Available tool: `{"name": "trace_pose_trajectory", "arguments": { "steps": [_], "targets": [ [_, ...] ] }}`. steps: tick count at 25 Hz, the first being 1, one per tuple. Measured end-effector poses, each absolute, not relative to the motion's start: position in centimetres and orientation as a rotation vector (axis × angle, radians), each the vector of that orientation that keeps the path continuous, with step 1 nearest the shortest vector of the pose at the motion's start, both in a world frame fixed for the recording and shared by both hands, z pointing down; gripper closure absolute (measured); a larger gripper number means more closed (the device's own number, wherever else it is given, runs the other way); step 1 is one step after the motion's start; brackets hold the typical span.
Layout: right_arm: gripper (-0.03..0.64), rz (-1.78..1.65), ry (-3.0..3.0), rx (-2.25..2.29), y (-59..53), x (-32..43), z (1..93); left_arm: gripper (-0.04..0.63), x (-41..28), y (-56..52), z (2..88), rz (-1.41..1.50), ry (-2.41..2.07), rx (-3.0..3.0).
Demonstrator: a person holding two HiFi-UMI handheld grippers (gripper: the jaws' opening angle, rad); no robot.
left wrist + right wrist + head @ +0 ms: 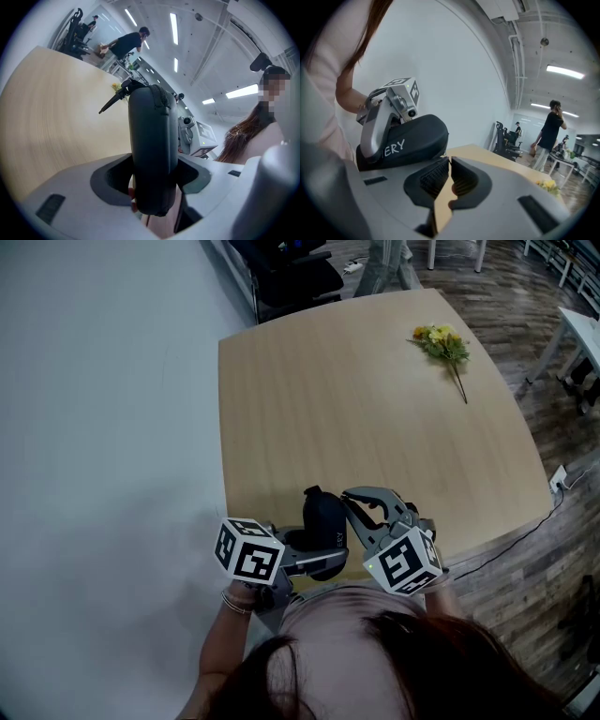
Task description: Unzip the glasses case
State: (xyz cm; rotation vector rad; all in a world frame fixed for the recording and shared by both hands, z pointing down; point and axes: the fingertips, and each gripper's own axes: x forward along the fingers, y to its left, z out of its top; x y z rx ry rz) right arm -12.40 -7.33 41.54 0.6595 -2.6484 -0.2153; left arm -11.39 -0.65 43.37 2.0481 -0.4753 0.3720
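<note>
Closest to me, my left gripper [154, 182] has its jaws clamped on the lower end of the glasses case [152, 140], a dark hard-shell case standing on edge, one jaw pressed to each broad side. Its zipper seam [164, 101] runs up the narrow edge toward the far end of the case. From my head camera the case sits over the near edge of the counter [375, 427], though I cannot tell whether it touches the wood. Just to the right of the case is my right gripper [449, 161]; its jaws are drawn together with the tips meeting, and they hold nothing, only a sliver of counter showing through the wedge below the tips. Those tips sit close to the upper right side of the case but apart from it, and that side carries white lettering, partly covered by the left gripper. Well beyond the case, toward the far right corner of the counter, lies a bunch of yellow flowers [442, 343]. Farther off past the case, a black office chair [291, 273] stands behind the counter's far edge, and a person in dark clothes [551, 136] stands on the wooden floor [562, 549].
</note>
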Motion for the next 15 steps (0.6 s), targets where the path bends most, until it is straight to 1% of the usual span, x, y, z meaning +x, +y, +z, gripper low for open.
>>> {"name": "trace_pose_trajectory", "arguments": {
  "steps": [8, 15],
  "targets": [
    [0.598, -0.27, -2.597, 0.64, -7.4, -12.1, 42.4, 0.339, -11.2, -0.2, 44.7, 0.469, -0.431, 2.026],
    [0.594, -0.295, -2.574, 0.63, -7.4, -12.0, 42.9, 0.34, -11.0, 0.1, 45.4, 0.499, -0.383, 2.003]
  ]
}}
